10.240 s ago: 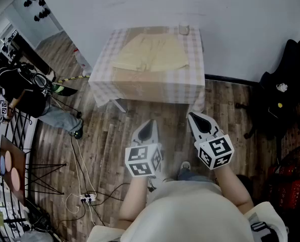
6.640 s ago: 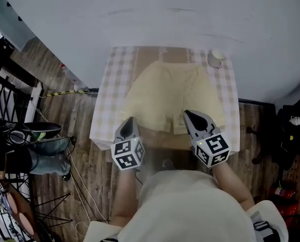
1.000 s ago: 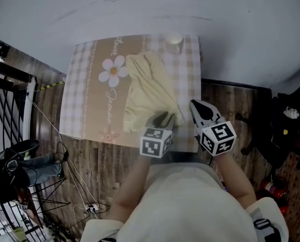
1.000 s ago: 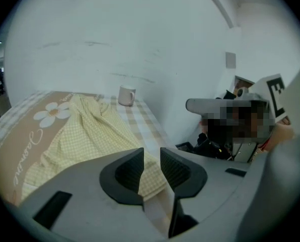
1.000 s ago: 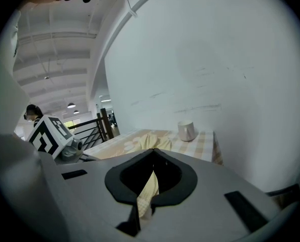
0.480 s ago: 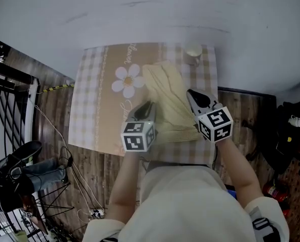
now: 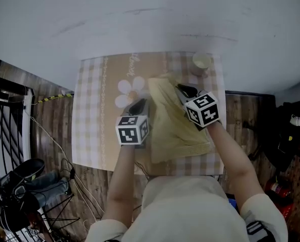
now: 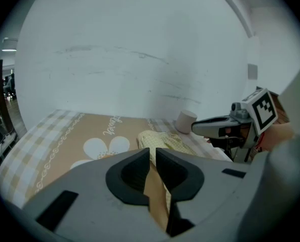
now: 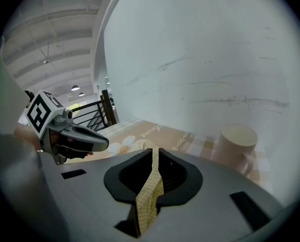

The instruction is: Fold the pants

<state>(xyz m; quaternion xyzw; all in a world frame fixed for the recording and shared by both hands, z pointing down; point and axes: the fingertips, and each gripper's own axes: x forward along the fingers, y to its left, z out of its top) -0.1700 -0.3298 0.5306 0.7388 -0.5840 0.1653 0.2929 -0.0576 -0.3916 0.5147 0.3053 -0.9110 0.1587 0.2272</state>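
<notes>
While the crosswise fold is in hand, I list:
- left gripper [image 7: 139, 105]: jaws closing on nothing, only the daisy-printed checked tablecloth [image 7: 89, 110] in the gap.
- pale yellow checked pants [image 7: 177, 135]: lying lengthwise on its right half.
- right gripper [image 7: 182, 91]: clamped on their cloth near the cream mug [image 7: 202, 62].

Next, I judge: lay that edge square, release.

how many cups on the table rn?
1. The cup stands at the far right corner of the table, right of the far end of the pants. The person's forearms cover part of the table, so another could be hidden.
</notes>
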